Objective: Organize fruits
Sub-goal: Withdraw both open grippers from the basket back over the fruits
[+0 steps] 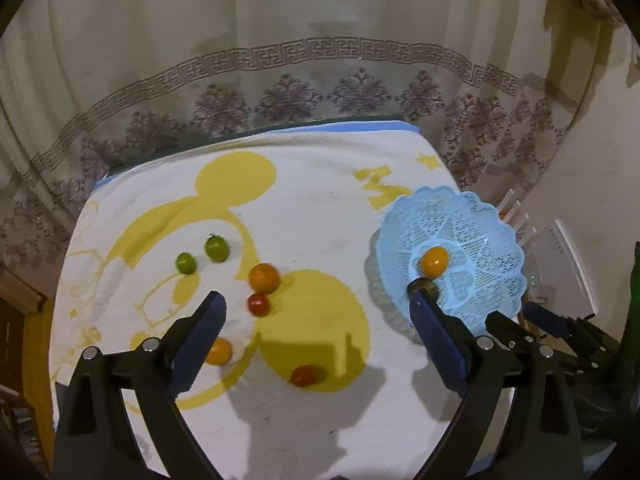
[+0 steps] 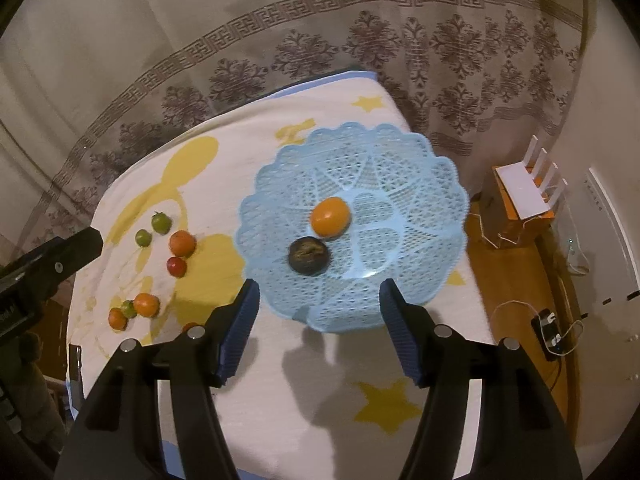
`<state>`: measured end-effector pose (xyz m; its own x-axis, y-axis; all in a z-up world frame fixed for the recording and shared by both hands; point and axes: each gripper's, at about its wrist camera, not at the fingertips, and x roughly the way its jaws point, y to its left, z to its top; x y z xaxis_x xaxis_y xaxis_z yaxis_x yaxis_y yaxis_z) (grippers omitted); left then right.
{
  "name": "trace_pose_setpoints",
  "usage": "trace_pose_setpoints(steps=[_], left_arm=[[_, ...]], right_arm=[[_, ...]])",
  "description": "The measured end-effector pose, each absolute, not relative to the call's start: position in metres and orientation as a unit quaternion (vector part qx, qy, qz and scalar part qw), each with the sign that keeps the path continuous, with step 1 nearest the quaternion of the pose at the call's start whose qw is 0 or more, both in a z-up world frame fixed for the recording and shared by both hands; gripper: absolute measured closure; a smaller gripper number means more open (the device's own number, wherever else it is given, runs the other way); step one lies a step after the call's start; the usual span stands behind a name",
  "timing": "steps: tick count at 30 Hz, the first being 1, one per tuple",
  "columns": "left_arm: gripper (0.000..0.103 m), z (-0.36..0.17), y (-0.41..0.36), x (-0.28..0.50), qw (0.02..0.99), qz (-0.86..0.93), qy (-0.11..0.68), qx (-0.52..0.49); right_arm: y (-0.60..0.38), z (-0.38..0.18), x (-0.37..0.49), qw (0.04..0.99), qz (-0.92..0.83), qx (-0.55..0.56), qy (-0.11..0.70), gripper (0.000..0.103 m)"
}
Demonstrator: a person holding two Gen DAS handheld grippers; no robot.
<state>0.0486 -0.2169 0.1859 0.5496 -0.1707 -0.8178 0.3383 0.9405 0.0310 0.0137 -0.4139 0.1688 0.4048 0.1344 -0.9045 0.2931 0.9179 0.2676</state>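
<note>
Right wrist: basket [image 2: 400, 168] beyond empty claw [image 2: 316, 292].

In the left wrist view the blue pad [image 1: 434, 344] covered most of the dark fruit [image 1: 424, 285] in the basket [image 1: 492, 240]; another pad [image 1: 200, 344] hid part of an orange fruit [image 1: 220, 352]; in the right wrist view a red fruit [image 2: 190, 326] was half hidden behind the finger [image 2: 236, 332].

Dim warm indoor light, soft shadows on the cloth [image 1: 312, 208], strong fisheye bending, dark vignetted corners.
</note>
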Motion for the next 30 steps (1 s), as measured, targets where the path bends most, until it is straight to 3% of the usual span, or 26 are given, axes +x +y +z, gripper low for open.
trace_pose_setpoints(steps=[9, 30], left_arm=[[0.011, 0.184, -0.168, 0.05, 0.878, -0.111, 0.459, 0.085], [0.011, 0.164, -0.065, 0.073, 0.87, -0.084, 0.482, 0.064]], right_arm=[[-0.369, 0.172, 0.026, 0.82, -0.024, 0.183, 0.542, 0.034], [-0.276, 0.146, 0.05, 0.799, 0.005, 0.155, 0.58, 0.034]])
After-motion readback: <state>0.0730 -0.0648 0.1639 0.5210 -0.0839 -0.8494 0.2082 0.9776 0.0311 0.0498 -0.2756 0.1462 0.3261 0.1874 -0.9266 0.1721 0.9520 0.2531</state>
